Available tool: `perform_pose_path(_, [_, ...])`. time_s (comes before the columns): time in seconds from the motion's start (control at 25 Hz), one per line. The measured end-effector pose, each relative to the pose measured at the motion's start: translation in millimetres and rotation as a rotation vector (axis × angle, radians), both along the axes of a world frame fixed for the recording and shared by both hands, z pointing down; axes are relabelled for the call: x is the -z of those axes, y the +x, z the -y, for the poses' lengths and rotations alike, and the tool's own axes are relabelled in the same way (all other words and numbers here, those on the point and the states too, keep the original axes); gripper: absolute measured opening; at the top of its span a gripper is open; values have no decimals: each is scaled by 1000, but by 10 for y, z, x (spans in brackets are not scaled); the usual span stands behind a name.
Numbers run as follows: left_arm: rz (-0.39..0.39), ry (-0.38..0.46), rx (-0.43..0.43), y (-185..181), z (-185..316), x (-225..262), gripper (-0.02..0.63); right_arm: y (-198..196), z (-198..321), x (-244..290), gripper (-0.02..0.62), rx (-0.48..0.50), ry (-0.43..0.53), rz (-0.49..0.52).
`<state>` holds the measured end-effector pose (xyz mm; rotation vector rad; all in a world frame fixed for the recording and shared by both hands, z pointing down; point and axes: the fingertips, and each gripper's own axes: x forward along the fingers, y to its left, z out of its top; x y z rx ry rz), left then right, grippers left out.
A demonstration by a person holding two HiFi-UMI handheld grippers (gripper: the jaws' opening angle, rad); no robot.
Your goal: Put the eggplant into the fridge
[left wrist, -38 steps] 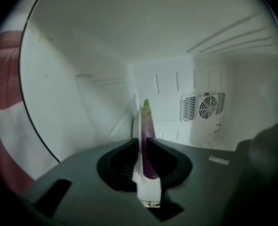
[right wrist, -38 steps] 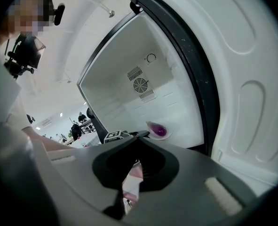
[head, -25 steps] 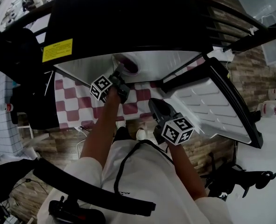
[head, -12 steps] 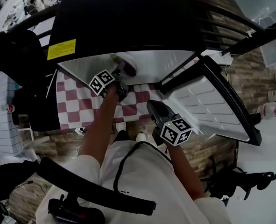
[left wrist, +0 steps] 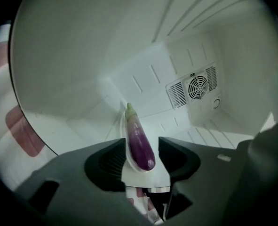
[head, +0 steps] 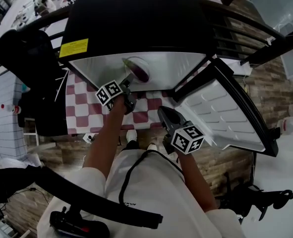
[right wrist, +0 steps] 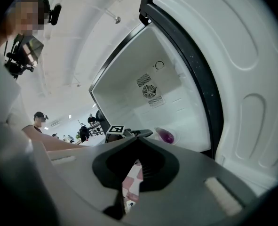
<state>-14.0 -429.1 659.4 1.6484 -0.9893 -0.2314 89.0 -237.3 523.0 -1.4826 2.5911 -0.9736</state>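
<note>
Fridge (left wrist: 82,55) interior: eggplant (left wrist: 139,142) on white plate (left wrist: 127,160), plate edges partly hidden.

The right gripper (right wrist: 138,139) has its jaws together at the tips, with nothing between them. Beyond them stands the open fridge (right wrist: 124,88), its door (right wrist: 251,88) at the right. The purple eggplant (right wrist: 166,135) lies on the fridge's white floor, below a round fan vent (right wrist: 149,90).

The white fridge floor (left wrist: 68,131) carries a shallow white dish (left wrist: 125,149) at the lower middle of the left gripper view. The purple eggplant (left wrist: 139,142) lies lengthwise in it, green stem toward the back wall. In the head view, a red-and-white checked cloth (head: 82,108) shows just below the fridge opening, left of centre.
</note>
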Motion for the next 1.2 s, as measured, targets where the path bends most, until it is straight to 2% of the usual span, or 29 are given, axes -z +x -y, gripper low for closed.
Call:
perform_pose_path(0.12, [85,45,-22,-73,-142,99,110,-21,-21,38,7,22,20,3])
perform_pose_path(0.32, [160,94,-47,-144,-411,254,5,10,-100,82,8,44,43,32])
perform_pose_path(0.56, [169,152,-90,-53,-863,504,5,87,-303,87,8,80,53,45])
perform_pose_path(0.8, [71,221,-78,-33,-1360,832,5,225,-511,114,8,92,100,45])
perform_pose_path(1.2, [155,416,-127,-3,-2028,1454,6,384,-790,232,8,135,132,55])
